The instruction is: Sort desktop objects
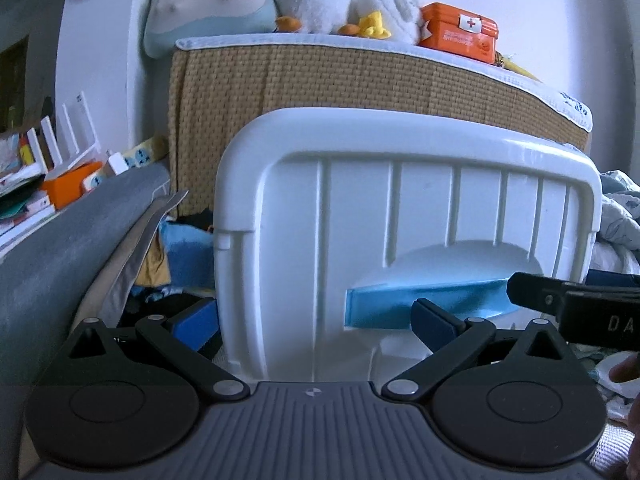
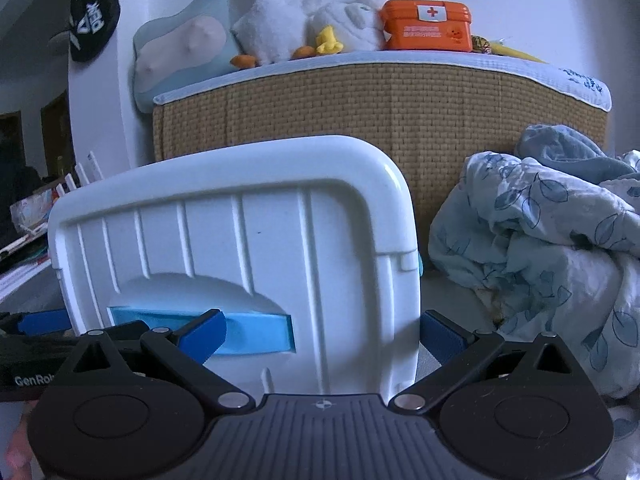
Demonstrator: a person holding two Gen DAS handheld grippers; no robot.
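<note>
— Where's the bin from where you stand?

— The white plastic bin (image 1: 400,216) sits upright in front of the woven-sided mattress (image 1: 360,92), and both grippers are pushed up close against its ribbed end wall. A blue strip shows through the handle slot (image 1: 404,300).

— And the left gripper?

— The left gripper (image 1: 316,320) is level, pointing straight at the wall, jaws spread wide. One blue pad (image 1: 200,320) is out past the bin's left corner; the other lies in front of the handle slot. Whether either touches the plastic, I cannot tell.

— The right one?

— The right gripper (image 2: 320,336) is the mirror of it: level, jaws wide apart, one pad (image 2: 204,332) across the slot, the other beyond the bin's right corner. It grips nothing. Each gripper's tip pokes into the other's view.

— Anything around?

— A crumpled leaf-print blanket (image 2: 540,260) lies to the right, and plush ducks (image 2: 280,28) and an orange first-aid box (image 2: 426,26) sit on top of the mattress.
</note>
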